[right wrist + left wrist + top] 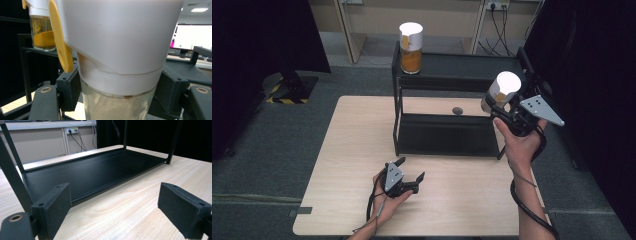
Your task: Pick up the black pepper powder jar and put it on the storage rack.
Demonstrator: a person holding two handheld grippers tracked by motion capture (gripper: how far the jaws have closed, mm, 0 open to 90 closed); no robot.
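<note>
- High view: right gripper [498,111] raised at the right end of the black two-tier rack [447,70], clamped on a clear jar [501,91] with a white cap; jar body largely masked by the cap and the jaws, contents not readable from above.
- Held jar located beside the rack's upper shelf, off the light wooden table [357,150].
- Second jar [411,47], holding orange powder, stood upright on the upper shelf near its left end.
- Small dark object [457,110] lay on the table behind the lower shelf; identity too small to determine.
- Left gripper [410,174] rested low over the table in front of the rack, jaws spread, nothing between them.
- Left gripper view: both black pads [53,207] stood wide apart over bare table; lower shelf ahead, rack posts cut off at the top edge.
- Right gripper view: jaws pressed against the glass just under the white cap [120,40]; pale powder visible inside, jar bottom cut off by the lower edge.
- Yellow flip tab [60,37] hung at the cap's left side.
- Orange-powder jar seen behind at upper left, its top cropped.
</note>
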